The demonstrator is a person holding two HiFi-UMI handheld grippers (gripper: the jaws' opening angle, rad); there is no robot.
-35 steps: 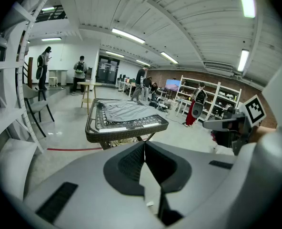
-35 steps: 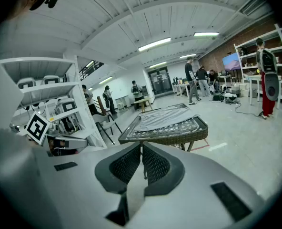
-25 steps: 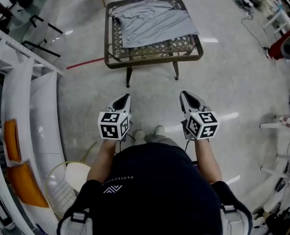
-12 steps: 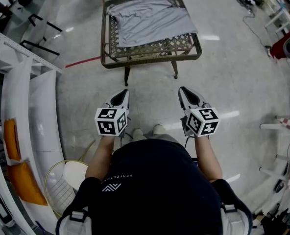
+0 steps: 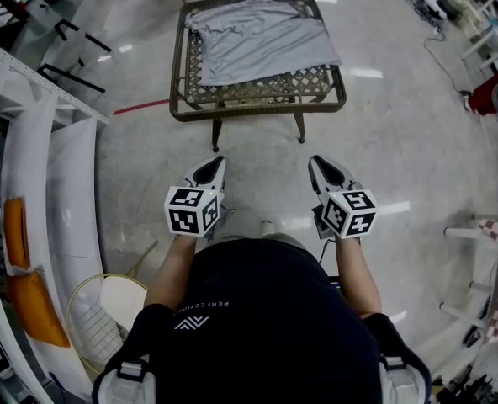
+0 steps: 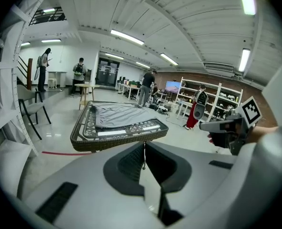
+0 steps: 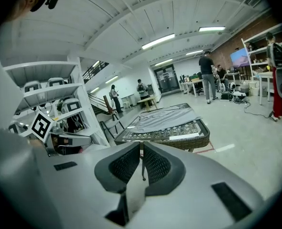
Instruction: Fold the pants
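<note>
On the pale floor [image 5: 417,141], a wicker table [image 5: 257,108] stands ahead of the person, apart from the white shelving [image 5: 39,167] at left. Grey pants [image 5: 262,45] lie spread on the tabletop, covering its far part; the near strip shows bare weave. Open floor separates the table's near edge from both grippers. Left gripper [image 5: 216,160] and right gripper [image 5: 314,160]: jaws closed together, nothing held.

Left gripper [image 5: 219,162] and right gripper [image 5: 315,162] have advanced with the person toward the worktop [image 5: 257,108] bearing the pants [image 5: 262,45], which now appears slightly larger and nearer their tips.
</note>
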